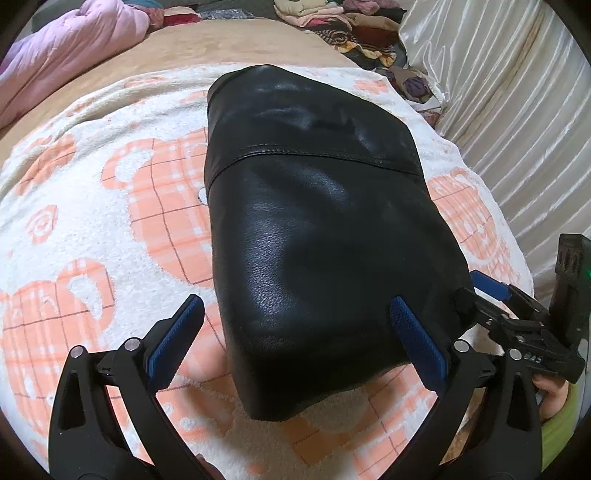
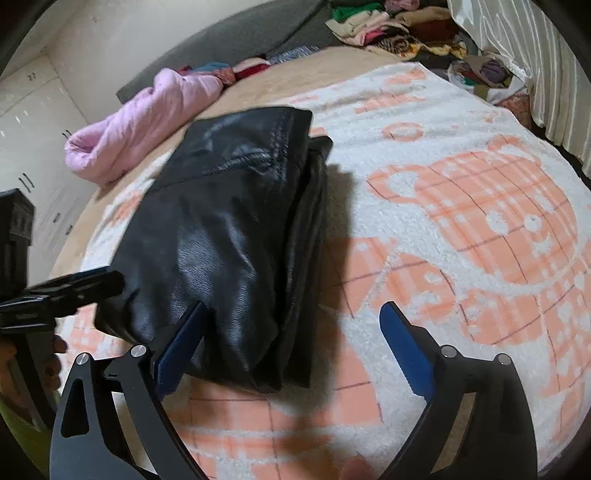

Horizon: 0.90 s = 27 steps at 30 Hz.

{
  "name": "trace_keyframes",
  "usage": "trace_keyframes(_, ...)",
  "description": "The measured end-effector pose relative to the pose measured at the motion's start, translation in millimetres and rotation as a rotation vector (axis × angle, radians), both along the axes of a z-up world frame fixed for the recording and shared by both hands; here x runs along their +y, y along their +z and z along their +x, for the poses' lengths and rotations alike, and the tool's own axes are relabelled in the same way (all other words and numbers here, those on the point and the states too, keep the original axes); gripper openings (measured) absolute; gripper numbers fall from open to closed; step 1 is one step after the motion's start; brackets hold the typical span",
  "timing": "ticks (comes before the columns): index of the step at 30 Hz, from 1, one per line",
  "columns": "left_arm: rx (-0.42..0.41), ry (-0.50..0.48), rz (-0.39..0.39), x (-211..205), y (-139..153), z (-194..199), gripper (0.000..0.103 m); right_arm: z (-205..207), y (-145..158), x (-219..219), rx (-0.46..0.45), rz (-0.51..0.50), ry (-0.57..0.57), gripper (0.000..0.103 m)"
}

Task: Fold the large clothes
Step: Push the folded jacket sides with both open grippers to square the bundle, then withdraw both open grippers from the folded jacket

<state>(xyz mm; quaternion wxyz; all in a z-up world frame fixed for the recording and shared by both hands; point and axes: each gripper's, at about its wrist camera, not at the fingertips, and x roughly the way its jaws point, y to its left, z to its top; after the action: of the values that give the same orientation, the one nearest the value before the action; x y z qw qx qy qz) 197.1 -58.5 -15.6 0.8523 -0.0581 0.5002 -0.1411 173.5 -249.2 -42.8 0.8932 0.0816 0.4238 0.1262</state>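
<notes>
Left wrist view: the left tongs (image 1: 297,328) are spread wide, blue pads apart, straddling the near end of the folded black leather garment (image 1: 314,221). The bundle sits between the two pads, its rounded near corner closest to the camera, its long axis running straight away from the tongs toward the far end. It rests on the white fleece blanket with orange plaid bear print (image 1: 110,221). Off to the right, the right tongs (image 1: 491,295) reach in beside the bundle's near right edge; whether they pinch it cannot be told here.

Right wrist view: the right tongs (image 2: 295,338) stand spread, gripping nothing. The garment (image 2: 229,236) lies ahead and left, its near end against the left pad, stretching away up-left. The left tongs (image 2: 85,286) sit at its left side. Beyond, a crumpled pink quilt (image 2: 147,122) and a heap of mixed clothes (image 2: 399,29).
</notes>
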Motion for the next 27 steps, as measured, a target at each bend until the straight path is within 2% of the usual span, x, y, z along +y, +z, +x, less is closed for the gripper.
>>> trace_keyframes(5,0.003,0.011,0.011,5,-1,0,0.094,12,-20,0,0.063,-0.031,-0.016,0.093)
trace_keyframes(8,0.006,0.02,0.013,8,-1,-2,0.094,14,-26,-3,0.081,0.004,-0.026,0.093)
trace_keyframes(10,0.003,0.019,0.012,9,0,-4,0.094,9,-19,-5,0.056,0.025,-0.021,0.093)
trace_keyframes(27,-0.056,0.032,0.01,10,27,-17,0.094,-21,30,12,-0.07,-0.03,0.007,0.096)
